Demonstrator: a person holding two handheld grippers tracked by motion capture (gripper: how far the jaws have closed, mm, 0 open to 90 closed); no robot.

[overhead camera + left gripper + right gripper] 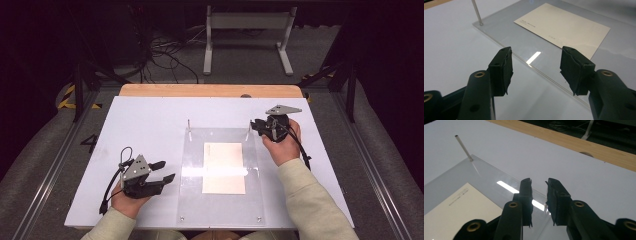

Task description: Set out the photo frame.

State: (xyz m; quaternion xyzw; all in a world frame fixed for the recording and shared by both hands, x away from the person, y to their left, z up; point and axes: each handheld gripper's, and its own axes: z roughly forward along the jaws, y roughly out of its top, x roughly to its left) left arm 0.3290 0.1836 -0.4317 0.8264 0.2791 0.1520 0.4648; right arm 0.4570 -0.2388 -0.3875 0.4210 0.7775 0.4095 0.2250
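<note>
Clear acrylic plate (220, 200): my right gripper (538, 182), jaws narrowly parted and empty, nears its far-right pin (249, 126); left gripper (536, 65) waits wide, empty. Next, align carefully.

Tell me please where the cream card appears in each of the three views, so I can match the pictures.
High view: the cream card lies at the centre, on the clear plate.
Left gripper view: upper right, beyond the two open jaws.
Right gripper view: lower left corner, cut by the edge, beside the jaws.
Shared landmark: the thin upright pin at the plate's corner; it stands at the top left in both gripper views.
</note>
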